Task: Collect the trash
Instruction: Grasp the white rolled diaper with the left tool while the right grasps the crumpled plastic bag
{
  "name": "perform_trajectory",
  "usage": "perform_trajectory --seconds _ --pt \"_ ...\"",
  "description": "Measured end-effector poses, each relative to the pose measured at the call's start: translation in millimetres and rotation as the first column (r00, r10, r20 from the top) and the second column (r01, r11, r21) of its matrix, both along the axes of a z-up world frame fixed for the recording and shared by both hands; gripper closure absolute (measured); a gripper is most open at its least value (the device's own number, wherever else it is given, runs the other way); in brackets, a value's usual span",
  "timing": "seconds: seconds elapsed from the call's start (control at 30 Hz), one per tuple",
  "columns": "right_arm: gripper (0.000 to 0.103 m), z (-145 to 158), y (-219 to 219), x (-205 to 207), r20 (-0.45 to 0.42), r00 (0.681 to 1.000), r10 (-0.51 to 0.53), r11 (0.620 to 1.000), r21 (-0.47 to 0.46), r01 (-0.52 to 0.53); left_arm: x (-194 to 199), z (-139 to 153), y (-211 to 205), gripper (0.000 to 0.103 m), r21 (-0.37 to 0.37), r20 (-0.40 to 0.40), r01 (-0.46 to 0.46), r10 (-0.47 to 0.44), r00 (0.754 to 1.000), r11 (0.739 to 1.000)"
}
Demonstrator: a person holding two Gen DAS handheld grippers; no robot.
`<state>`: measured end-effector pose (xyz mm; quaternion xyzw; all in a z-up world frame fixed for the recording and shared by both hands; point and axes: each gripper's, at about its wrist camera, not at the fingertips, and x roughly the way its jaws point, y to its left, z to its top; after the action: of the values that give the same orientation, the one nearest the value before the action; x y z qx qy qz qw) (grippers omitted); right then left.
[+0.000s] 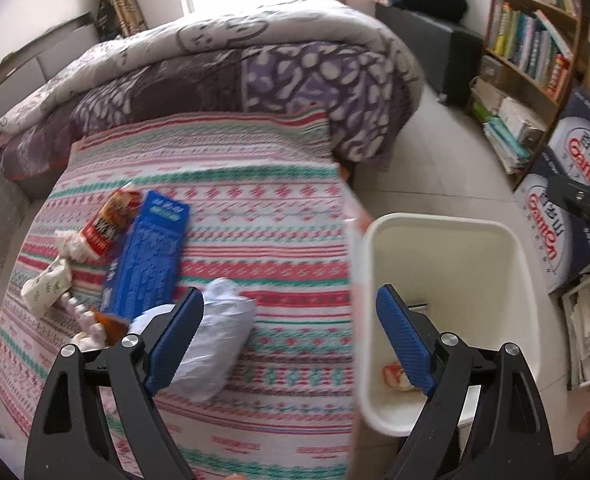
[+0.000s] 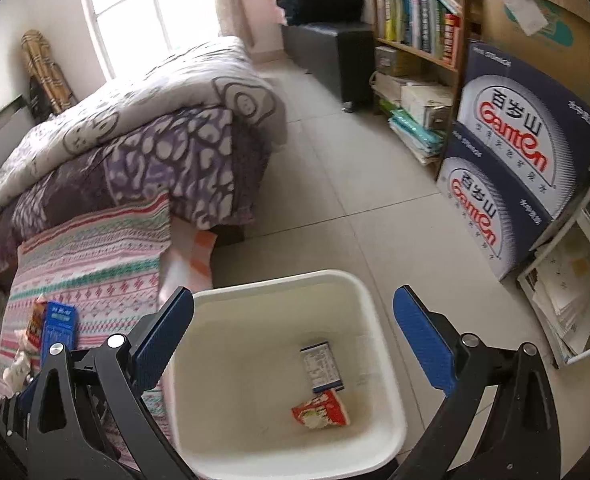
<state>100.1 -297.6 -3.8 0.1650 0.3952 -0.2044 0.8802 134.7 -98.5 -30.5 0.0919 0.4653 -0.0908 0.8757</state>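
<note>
1. The left tool [image 1: 291,320] is hanging over the edge of the bed [image 1: 263,216], with its 2 blue fingers [image 1: 177,340] spread wide and nothing between them.
2. A crumpled white bag [image 1: 219,344] is lying on the striped blanket, just beside the left finger.
3. A blue box [image 1: 151,256] is lying on the bed next to a red snack wrapper [image 1: 111,220] and some crumpled paper [image 1: 49,284].
4. The white bin [image 2: 379,364] is sitting on the floor right beside the bed.
5. The right tool [image 2: 293,340] is hanging over the bin, wide open and holding nothing.
6. A small box [image 2: 321,366] and a red wrapper [image 2: 323,408] are lying at the bottom of the bin.
7. 2 big blue boxes [image 2: 523,136] are sitting stacked next to a bookshelf [image 2: 419,12].
</note>
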Motion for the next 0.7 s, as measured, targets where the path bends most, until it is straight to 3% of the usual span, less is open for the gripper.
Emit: perform_trajectory --seconds 0.23,0.47,0.7 --pt "0.007 -2.6 39.3 12.9 -0.023 0.995 0.096 0.995 -0.005 -0.096 13.0 -12.0 55.7 0.017 0.036 -0.044 -0.097 0.099 0.994 0.995" --pt "0.007 -12.9 84.0 24.0 -0.065 0.977 0.201 0.979 0.025 -0.200 27.8 -24.0 122.6 0.017 0.084 -0.121 -0.186 0.195 0.973 0.979" --pt "0.007 -30.5 121.0 33.8 -0.107 0.959 0.264 0.959 0.135 -0.249 38.3 -44.2 184.2 0.017 0.023 -0.270 -0.258 0.254 0.929 0.966"
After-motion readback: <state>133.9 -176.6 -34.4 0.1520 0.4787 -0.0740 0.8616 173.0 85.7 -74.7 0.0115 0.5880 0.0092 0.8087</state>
